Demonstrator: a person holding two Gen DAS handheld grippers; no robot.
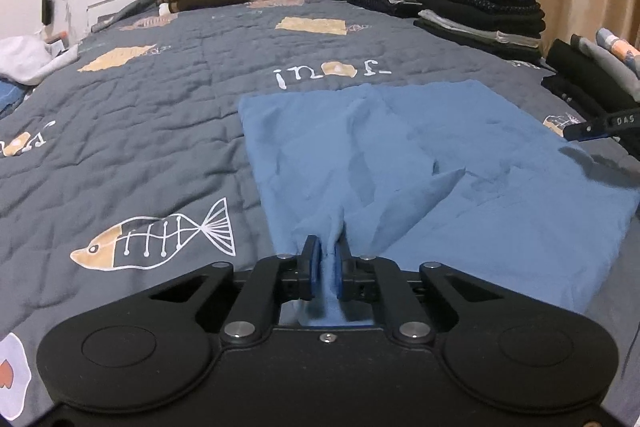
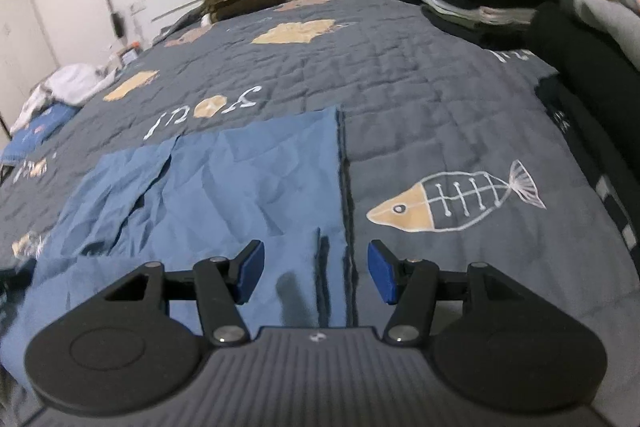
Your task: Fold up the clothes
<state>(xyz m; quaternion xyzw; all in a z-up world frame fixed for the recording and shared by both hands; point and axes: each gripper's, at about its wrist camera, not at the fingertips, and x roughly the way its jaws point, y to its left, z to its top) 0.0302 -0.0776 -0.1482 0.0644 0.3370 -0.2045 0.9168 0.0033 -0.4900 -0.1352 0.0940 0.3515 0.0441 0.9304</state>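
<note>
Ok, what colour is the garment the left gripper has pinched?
Plain blue garment, no print; clearest in the left wrist view, bunched in the left gripper.

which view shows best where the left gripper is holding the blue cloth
The left wrist view. There the left gripper is shut on a pinched-up fold at the near edge of the blue cloth, which bunches between its fingers. The right wrist view shows the cloth lying flat under the open right gripper, but not that grip.
</note>
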